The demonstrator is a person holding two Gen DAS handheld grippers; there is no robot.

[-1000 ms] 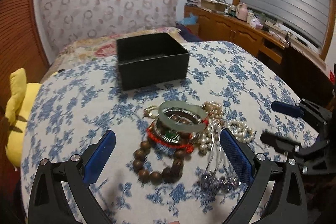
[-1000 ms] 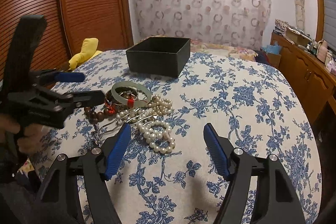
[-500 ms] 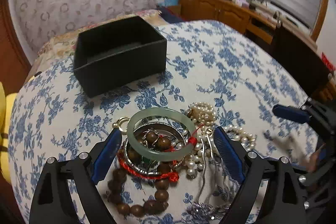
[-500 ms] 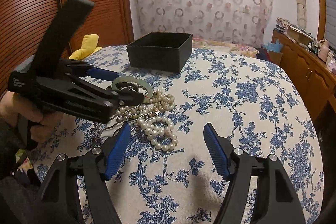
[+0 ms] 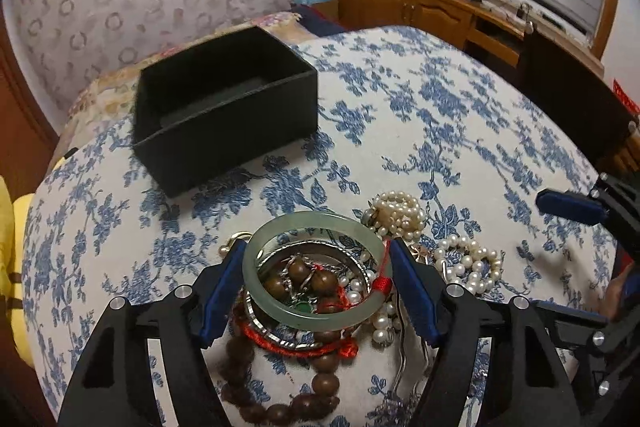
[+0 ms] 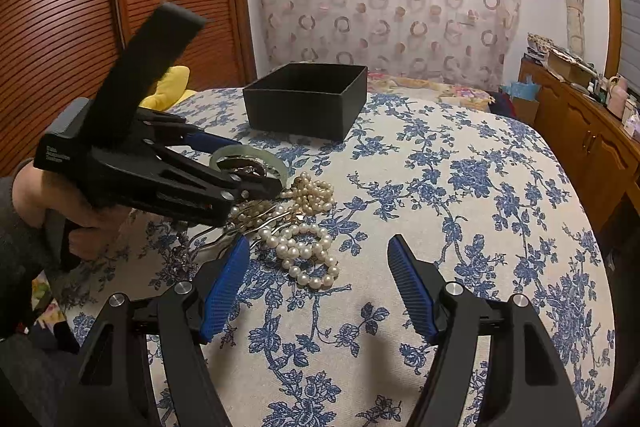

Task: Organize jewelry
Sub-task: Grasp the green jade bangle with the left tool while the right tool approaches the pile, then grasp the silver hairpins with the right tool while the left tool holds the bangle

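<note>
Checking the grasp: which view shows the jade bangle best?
The left wrist view: the whole bangle lies between the left gripper fingers, atop the jewelry pile. The right wrist view shows only its far arc, the rest hidden behind that gripper.

Bare tablecloth [image 6: 460, 187] fills the right of my right view; the jewelry pile [image 6: 296, 223] and my left gripper [image 6: 256, 187] crowd the left, the black box [image 6: 306, 101] upper centre.

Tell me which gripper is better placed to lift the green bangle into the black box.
Left. The left gripper already straddles the green bangle, a blue pad at each side. The right gripper hangs open over bare cloth beside the pearls, farther from the black box.
</note>
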